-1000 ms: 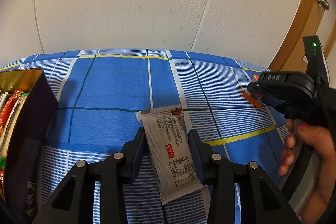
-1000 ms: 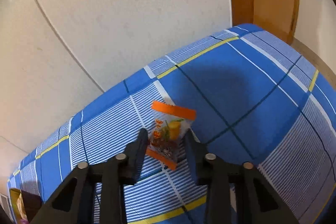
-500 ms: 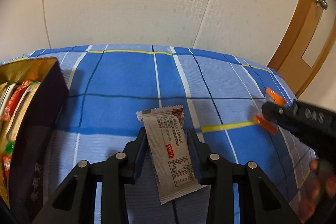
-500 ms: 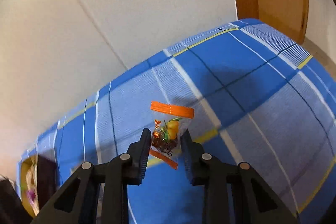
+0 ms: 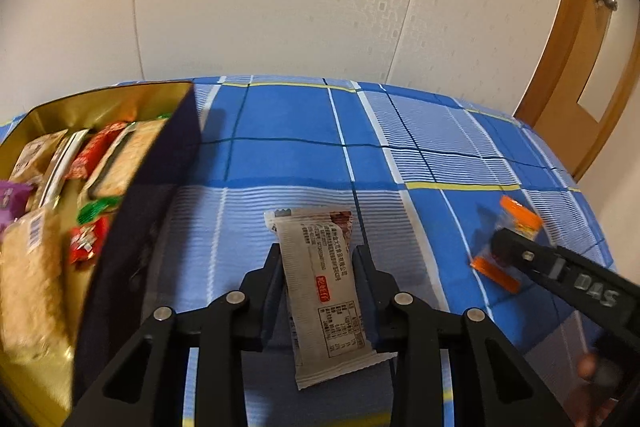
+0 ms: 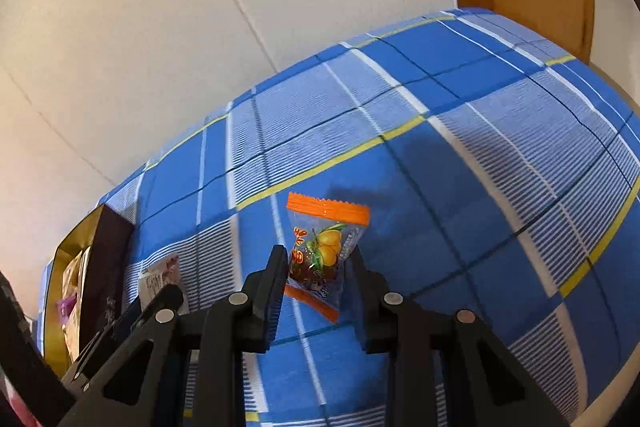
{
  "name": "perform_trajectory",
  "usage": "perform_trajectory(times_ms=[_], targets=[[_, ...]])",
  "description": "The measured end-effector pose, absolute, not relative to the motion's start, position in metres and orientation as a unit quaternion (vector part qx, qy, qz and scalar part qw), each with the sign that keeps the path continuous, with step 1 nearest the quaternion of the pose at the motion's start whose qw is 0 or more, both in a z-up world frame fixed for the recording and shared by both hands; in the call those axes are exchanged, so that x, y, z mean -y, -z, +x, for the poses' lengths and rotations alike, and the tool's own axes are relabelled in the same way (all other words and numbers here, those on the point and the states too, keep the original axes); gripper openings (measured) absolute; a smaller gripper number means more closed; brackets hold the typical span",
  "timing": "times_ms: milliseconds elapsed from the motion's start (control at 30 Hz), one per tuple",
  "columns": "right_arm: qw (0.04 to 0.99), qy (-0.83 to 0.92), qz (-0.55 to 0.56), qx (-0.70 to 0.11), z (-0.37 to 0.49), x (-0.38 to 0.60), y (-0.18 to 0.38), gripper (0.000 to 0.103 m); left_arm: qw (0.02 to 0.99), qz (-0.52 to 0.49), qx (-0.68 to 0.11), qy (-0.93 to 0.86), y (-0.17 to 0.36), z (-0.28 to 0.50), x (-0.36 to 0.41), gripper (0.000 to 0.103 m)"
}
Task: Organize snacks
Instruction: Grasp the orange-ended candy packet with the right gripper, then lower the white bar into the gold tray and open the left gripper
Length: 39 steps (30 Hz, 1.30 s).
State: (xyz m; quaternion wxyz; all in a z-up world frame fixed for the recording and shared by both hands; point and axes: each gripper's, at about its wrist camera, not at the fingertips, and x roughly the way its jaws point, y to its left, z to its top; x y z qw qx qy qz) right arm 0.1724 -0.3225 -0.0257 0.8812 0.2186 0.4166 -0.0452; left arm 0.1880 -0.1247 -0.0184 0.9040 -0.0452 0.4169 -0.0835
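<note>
Left hand-held gripper [image 5: 316, 265] jaws closing, pinching grey snack bar wrapper [image 5: 326, 291] lengthwise between fingers, bar above blue plaid cloth [image 5: 288, 123]. Dark box with gold lining [image 5: 160, 163] just left of it, packed with assorted snack packets [image 5: 92, 163]. Right hand-held gripper [image 6: 316, 269] pressed on clear candy packet with orange sealed ends [image 6: 322, 251], held off cloth; box far left of it.

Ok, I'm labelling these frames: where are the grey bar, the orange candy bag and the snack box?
grey bar [image 5: 320, 279], left wrist view, middle of the wrapper.
orange candy bag [image 6: 320, 251], right wrist view, the printed fruit.
snack box [image 5: 160, 163], left wrist view, dark outer side wall.
</note>
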Motion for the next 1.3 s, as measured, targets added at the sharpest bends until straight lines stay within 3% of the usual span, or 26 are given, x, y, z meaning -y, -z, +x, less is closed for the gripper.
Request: perform_trajectory(times_ms=[900,1300], targets=[[0.906,-0.033,0.147,-0.396,0.157,0.259,0.022,0.029,0.938,-0.039,-0.345,0.022,-0.042,0.103,0.031,0.034],[0.912,-0.045,0.134,-0.385,0.155,0.249,0.017,0.029,0.921,-0.089,-0.378,-0.043,-0.033,0.109,-0.061,0.034]])
